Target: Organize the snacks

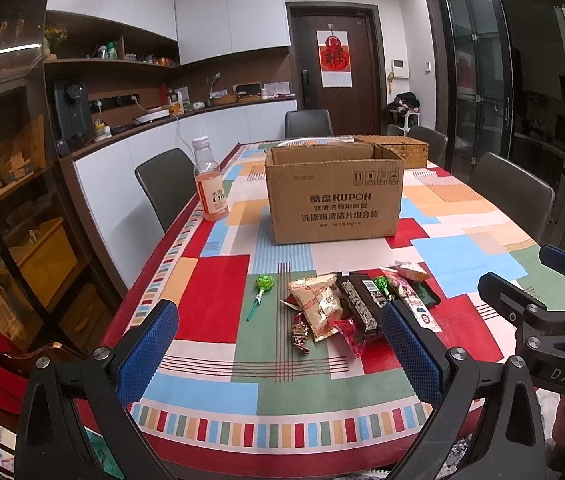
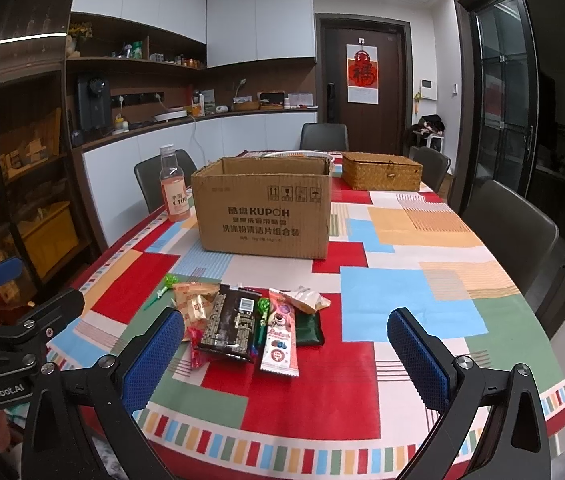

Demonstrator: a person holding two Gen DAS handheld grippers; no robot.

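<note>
A pile of snacks lies near the table's front edge: a tan packet [image 1: 316,304] [image 2: 194,304], a dark chocolate bar [image 1: 362,300] [image 2: 232,326], a pink Rotsa wafer pack [image 2: 280,334] and a small cream packet [image 2: 306,298]. A green lollipop [image 1: 262,288] [image 2: 168,282] lies to their left. An open cardboard box [image 1: 334,196] [image 2: 262,212] stands behind them. My left gripper [image 1: 278,344] is open and empty above the front edge. My right gripper [image 2: 286,354] is open and empty just in front of the pile. The right gripper also shows at the right of the left wrist view [image 1: 530,284].
A pink drink bottle [image 1: 210,180] [image 2: 174,184] stands left of the box. A woven basket [image 2: 380,170] [image 1: 398,146] sits behind it at the right. Grey chairs [image 2: 510,224] ring the table with the patchwork cloth [image 2: 402,292].
</note>
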